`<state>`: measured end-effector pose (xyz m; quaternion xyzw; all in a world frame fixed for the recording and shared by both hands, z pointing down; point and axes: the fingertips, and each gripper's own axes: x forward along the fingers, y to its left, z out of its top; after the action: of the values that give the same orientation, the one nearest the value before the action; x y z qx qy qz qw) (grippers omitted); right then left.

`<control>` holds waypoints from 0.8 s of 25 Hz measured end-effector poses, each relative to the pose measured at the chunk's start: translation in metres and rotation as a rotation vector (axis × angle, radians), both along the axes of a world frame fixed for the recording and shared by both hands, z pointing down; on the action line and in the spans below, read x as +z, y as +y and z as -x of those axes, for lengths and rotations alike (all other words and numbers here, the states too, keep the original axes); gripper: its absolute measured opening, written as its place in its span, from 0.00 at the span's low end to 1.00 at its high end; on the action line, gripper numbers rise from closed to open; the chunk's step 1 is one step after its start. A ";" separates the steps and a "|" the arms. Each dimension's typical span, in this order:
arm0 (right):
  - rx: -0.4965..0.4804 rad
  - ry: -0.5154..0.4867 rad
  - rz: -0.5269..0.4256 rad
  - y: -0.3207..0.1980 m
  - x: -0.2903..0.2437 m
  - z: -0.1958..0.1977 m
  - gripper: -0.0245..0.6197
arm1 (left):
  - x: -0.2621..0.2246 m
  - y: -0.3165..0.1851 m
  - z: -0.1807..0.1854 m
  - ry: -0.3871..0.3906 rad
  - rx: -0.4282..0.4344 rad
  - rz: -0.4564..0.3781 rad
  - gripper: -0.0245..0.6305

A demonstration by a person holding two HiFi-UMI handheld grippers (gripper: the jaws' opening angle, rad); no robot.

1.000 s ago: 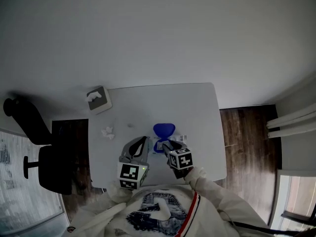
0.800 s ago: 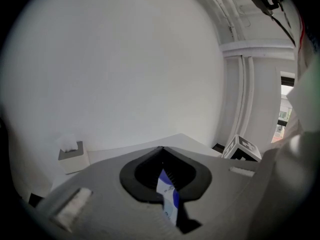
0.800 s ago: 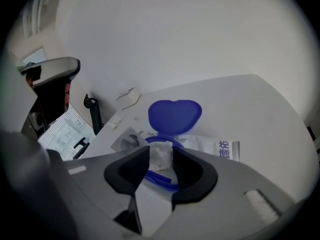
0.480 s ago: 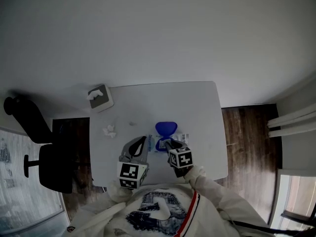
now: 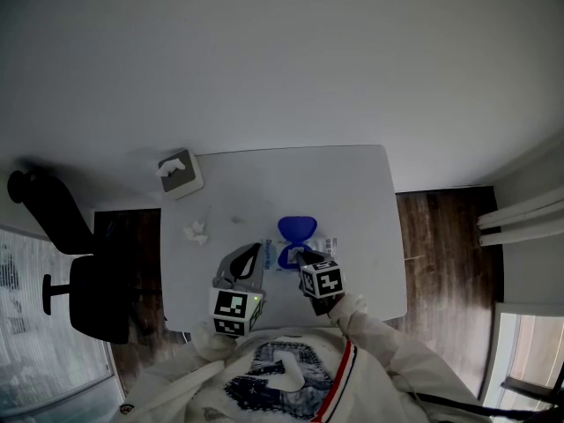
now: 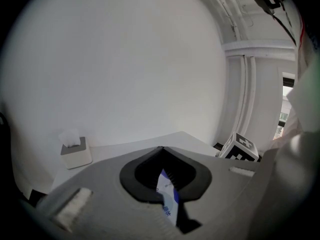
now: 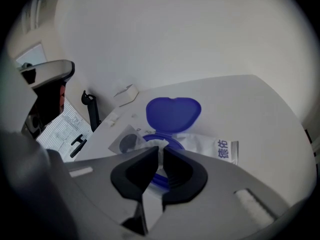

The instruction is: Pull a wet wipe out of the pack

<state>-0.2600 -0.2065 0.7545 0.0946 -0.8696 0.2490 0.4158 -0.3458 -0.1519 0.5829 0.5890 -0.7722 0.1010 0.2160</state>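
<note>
A wet-wipe pack (image 5: pixel 304 247) lies on the white table (image 5: pixel 352 183) with its blue lid (image 5: pixel 294 228) flipped up. My left gripper (image 5: pixel 253 256) is shut on the pack's left edge; the white-and-blue film (image 6: pixel 168 193) shows between its jaws. My right gripper (image 5: pixel 298 256) stands over the pack's opening. In the right gripper view its jaws are closing on the white wet wipe (image 7: pixel 159 149), whose tip sticks up from the opening between them, just in front of the lid (image 7: pixel 173 113). The pack (image 7: pixel 210 145) stretches to the right there.
A tissue box (image 5: pixel 179 174) sits at the table's far left corner and a crumpled wipe (image 5: pixel 194 232) lies nearer. A round peeled seal (image 7: pixel 126 142) lies left of the pack. A black office chair (image 5: pixel 66 263) stands left of the table; wood floor (image 5: pixel 445 254) lies to the right.
The right gripper's jaws have drawn together over the pack's opening. Both hands and the pack have stayed where they were.
</note>
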 end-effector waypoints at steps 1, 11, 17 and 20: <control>0.001 0.001 0.001 0.000 0.001 0.000 0.09 | 0.000 0.000 0.000 0.001 0.000 0.000 0.04; 0.025 -0.007 0.033 -0.001 0.001 0.000 0.07 | 0.006 0.004 -0.007 0.026 -0.019 0.014 0.04; 0.023 -0.020 0.035 -0.001 -0.006 0.000 0.07 | 0.003 0.008 -0.009 0.028 -0.035 0.012 0.04; 0.021 -0.030 0.032 -0.002 -0.012 -0.001 0.07 | 0.000 0.009 -0.009 0.033 -0.046 0.004 0.04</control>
<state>-0.2592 -0.2085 0.7421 0.0933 -0.8706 0.2688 0.4014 -0.3365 -0.1434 0.5828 0.5722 -0.7816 0.0877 0.2322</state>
